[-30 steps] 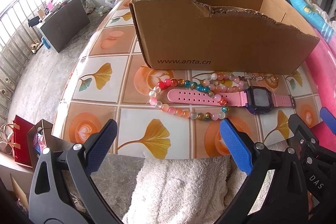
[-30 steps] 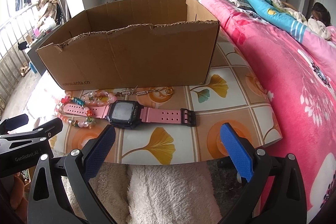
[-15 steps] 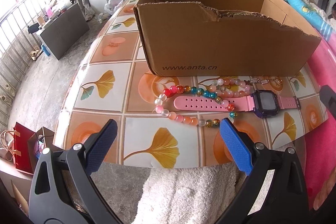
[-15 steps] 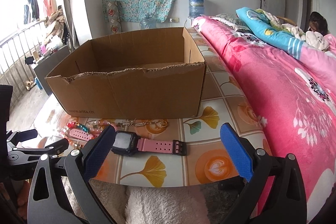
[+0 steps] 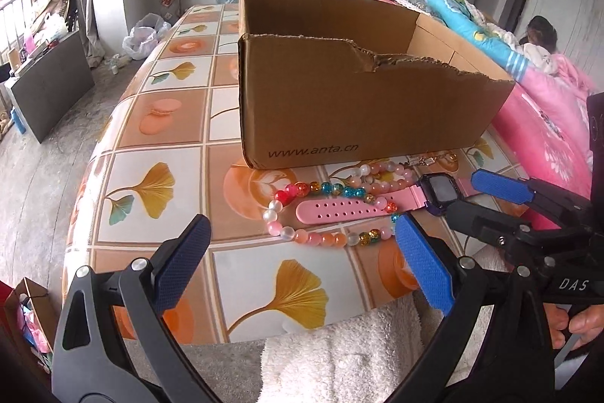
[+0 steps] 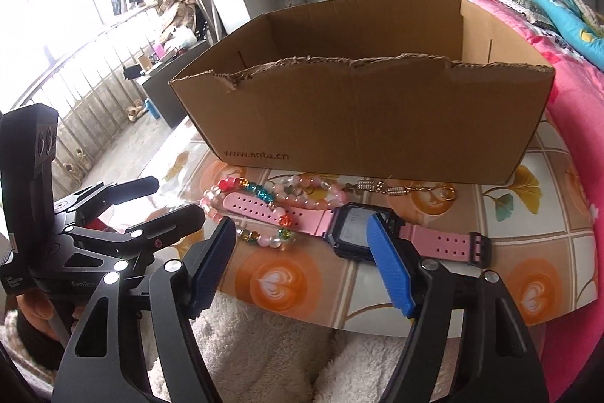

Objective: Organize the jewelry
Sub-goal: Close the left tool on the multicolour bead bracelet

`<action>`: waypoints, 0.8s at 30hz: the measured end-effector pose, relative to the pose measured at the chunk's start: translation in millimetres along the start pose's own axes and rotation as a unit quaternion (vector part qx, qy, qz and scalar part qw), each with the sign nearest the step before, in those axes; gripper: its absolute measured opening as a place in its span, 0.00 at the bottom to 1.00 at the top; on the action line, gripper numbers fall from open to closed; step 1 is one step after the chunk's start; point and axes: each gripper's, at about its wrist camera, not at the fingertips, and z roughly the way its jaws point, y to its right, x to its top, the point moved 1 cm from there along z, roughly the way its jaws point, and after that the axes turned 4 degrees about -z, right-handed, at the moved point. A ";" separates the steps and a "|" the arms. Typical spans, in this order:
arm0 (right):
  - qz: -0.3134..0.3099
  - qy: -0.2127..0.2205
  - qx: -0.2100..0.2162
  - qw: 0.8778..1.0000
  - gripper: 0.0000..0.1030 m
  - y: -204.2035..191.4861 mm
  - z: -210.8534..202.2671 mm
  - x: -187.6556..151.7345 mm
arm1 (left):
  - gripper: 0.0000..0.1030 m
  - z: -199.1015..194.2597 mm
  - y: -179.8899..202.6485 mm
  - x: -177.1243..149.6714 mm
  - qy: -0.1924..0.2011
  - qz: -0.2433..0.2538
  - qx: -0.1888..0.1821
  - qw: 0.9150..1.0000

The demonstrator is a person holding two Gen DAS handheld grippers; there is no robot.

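The right gripper (image 6: 302, 267), jaws partly apart and just closing with nothing clamped, hovers near the pink watch (image 6: 353, 227) lying before the cardboard box (image 6: 362, 123). The left gripper (image 5: 298, 263) gapes empty. The watch looks light, its strap floppy; grasp its stiff case.

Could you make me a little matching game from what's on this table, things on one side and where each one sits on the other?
Things:
1. pink watch
2. bead bracelet
3. cardboard box
4. gold chain

Places:
A. stands behind all the jewelry
B. draped around the watch's holed strap
C. lies nearest the right gripper
D. right against the box's front, beside the pale pink beads

Pairs: 1-C, 2-B, 3-A, 4-D
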 end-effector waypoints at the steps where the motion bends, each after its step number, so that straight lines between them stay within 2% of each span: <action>1: -0.005 -0.004 0.006 1.000 0.60 -3.0 3.5 0.7 | 0.92 0.4 0.3 1.2 0.005 0.006 0.009 1.000; 3: -0.011 -0.013 0.016 1.000 0.55 -8.4 9.0 1.4 | 0.92 0.4 -0.2 4.2 0.020 0.014 0.021 0.999; 7: -0.017 -0.030 0.018 0.999 0.44 -15.1 17.4 2.2 | 0.90 4.0 -5.8 10.7 0.019 0.003 -0.001 1.000; 8: -0.017 -0.036 0.018 0.999 0.42 -15.4 19.7 2.2 | 0.79 5.8 -7.2 12.0 0.018 0.006 -0.003 1.000; 10: -0.018 -0.046 0.017 0.999 0.35 -15.5 24.7 1.6 | 0.63 13.9 -8.7 13.9 0.003 0.021 0.004 1.000; 13: -0.025 -0.054 0.008 0.998 0.31 -17.6 30.4 2.4 | 0.48 24.5 -7.9 13.6 -0.015 0.037 0.003 0.999; 16: -0.035 -0.061 -0.006 0.998 0.28 -19.9 36.6 4.3 | 0.37 33.6 -2.5 13.0 -0.025 0.062 0.017 0.998; 18: -0.044 -0.066 -0.019 0.997 0.25 -23.0 41.5 6.0 | 0.33 41.2 0.3 12.1 -0.039 0.075 0.022 0.996; 20: -0.050 -0.067 -0.026 0.996 0.23 -27.5 37.5 8.0 | 0.26 47.7 0.7 9.9 -0.053 0.079 0.018 0.995; 22: -0.059 -0.068 -0.032 0.995 0.21 -31.8 39.8 10.3 | 0.25 47.4 1.1 9.7 -0.053 0.083 0.018 0.995; 24: -0.069 -0.078 -0.039 0.994 0.17 -34.9 43.8 10.9 | 0.20 47.9 1.2 9.6 -0.056 0.081 0.010 0.995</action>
